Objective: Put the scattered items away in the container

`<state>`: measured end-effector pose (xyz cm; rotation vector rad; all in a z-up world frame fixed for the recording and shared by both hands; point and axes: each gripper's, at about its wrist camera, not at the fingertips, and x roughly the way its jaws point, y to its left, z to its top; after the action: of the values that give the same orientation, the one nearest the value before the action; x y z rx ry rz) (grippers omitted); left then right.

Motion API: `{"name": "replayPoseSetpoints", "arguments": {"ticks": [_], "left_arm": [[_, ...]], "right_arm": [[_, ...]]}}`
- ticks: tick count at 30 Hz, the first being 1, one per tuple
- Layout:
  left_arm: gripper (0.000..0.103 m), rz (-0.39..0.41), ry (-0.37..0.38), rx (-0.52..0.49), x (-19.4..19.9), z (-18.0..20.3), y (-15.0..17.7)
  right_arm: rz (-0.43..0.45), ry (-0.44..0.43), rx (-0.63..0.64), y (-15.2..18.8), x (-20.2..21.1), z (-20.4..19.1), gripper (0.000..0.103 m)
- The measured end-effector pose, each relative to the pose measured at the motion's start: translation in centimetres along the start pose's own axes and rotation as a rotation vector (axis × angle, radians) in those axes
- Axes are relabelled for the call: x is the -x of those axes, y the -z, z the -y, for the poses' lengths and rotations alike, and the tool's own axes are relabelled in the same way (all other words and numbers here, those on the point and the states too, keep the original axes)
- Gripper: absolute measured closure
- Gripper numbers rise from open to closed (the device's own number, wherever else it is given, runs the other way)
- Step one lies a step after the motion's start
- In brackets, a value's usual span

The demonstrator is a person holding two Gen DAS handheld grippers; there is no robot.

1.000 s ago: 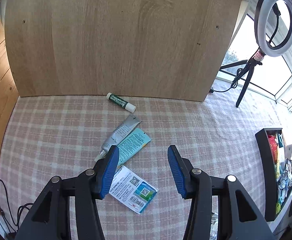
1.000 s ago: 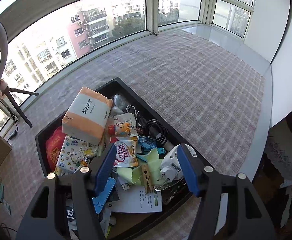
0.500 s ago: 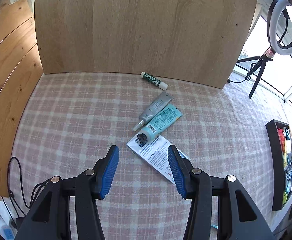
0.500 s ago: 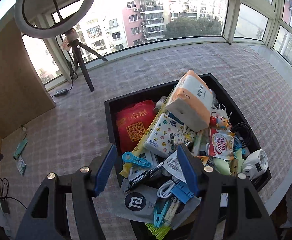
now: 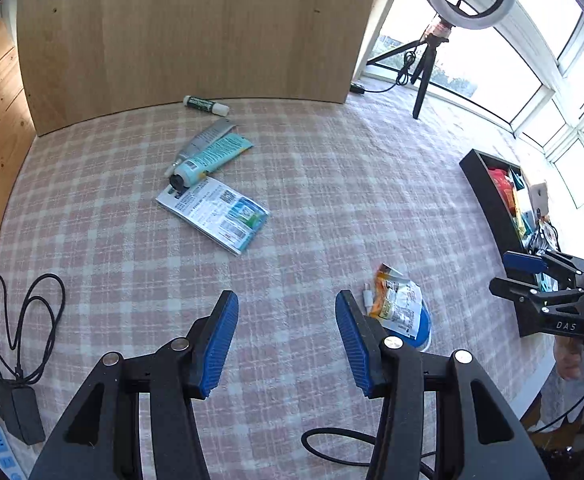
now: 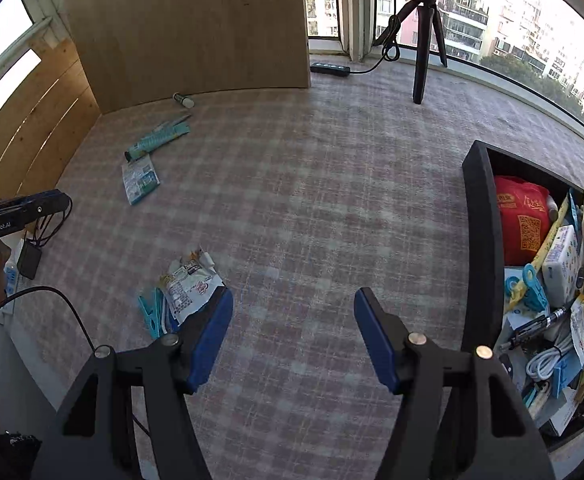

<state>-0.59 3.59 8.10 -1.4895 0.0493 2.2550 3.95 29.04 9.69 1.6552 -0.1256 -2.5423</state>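
My left gripper [image 5: 286, 332] is open and empty above the checked cloth. An orange and white snack packet [image 5: 396, 306] on a blue item lies just right of its right finger. Farther off lie a leaflet [image 5: 214, 212], a teal tube [image 5: 210, 158], a grey tube [image 5: 204, 142] and a green and white stick [image 5: 206, 105]. My right gripper [image 6: 292, 328] is open and empty, with the snack packet [image 6: 190, 286] and teal pegs [image 6: 152, 314] at its left finger. The black container [image 6: 482, 248], packed with items, stands at its right. The right gripper also shows at the edge of the left wrist view [image 5: 532, 276].
A wooden board [image 5: 196, 28] stands behind the tubes. A ring light on a tripod [image 5: 432, 40] and a power strip [image 6: 330, 69] stand by the window. A black adapter with cable [image 5: 20, 364] lies at the left edge. A cable [image 5: 344, 446] runs under the left gripper.
The left gripper has drawn back and rightward, away from the tubes and leaflet, bringing the snack packet into view. The right gripper has swung off the container to the cloth on its left.
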Motion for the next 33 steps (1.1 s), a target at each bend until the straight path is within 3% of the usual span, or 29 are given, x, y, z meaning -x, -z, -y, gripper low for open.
{"name": "replayPoseSetpoints", "arguments": {"ticks": [7, 12, 17, 21, 28, 30, 33], "left_arm": [[0.056, -0.121, 0.075, 0.03, -3.1, 3.3, 3.1], [0.056, -0.102, 0.04, 0.003, -2.9, 4.2, 3.4], [0.056, -0.048, -0.029, 0.108, -2.4, -0.2, 0.6], [0.056, 0.001, -0.045, 0.203, -1.8, -4.5, -2.0], [0.056, 0.067, -0.11, 0.17, -2.1, -9.4, -9.0], [0.056, 0.059, -0.133, 0.15, -3.2, -10.5, -11.1], [0.056, -0.001, -0.11, 0.145, -6.1, -11.9, -13.9]], "right_arm": [[-0.067, -0.036, 0.086, 2.3, -2.4, -3.0, 0.041], [-0.072, -0.023, 0.097, 2.5, -2.8, -2.8, 0.041], [-0.03, -0.025, 0.082, 0.5, -2.2, -2.2, 0.041], [0.017, -0.025, 0.148, -2.9, -2.7, -3.6, 0.041], [0.002, -0.142, 0.048, -11.4, -5.8, -5.9, 0.041], [-0.027, -0.196, -0.037, -13.2, -7.5, -6.8, 0.042], [-0.066, -0.233, -0.136, -15.3, -10.3, -7.8, 0.047]]}}
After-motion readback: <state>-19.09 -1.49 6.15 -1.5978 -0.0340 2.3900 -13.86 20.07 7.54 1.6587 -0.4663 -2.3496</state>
